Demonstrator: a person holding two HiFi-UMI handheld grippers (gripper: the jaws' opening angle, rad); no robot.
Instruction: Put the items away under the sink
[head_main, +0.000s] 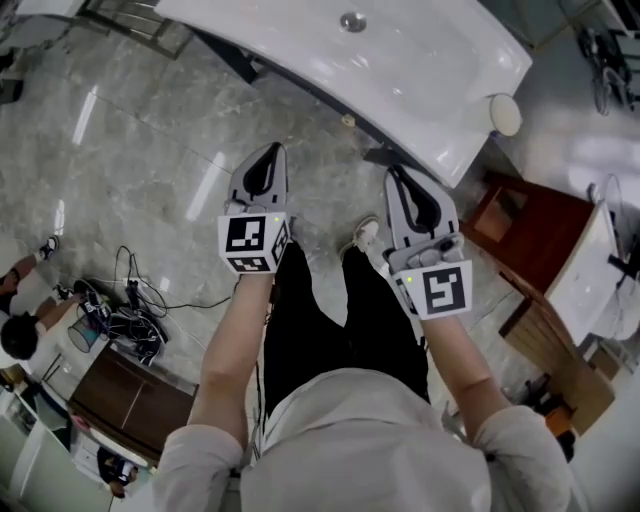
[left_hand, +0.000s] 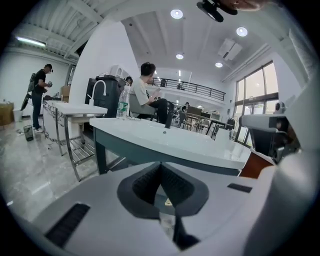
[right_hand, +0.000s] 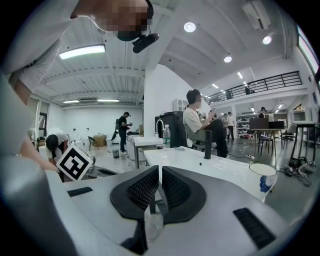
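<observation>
Left grey-and-black gripper (head_main: 268, 150): jaws pressed together, empty, in air. Right grey-and-black gripper (head_main: 398, 172): jaws together, nothing between. Both aim at long white rectangular sink (head_main: 420, 70), long axis upper left to lower right. White cup (head_main: 505, 114) at its right end.

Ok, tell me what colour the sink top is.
Glossy white. The sink shows best in the head view.

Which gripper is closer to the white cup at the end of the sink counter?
Right. In the head view the right gripper is just left of and below the cup; the left gripper is farther left, beyond the right one.
</observation>
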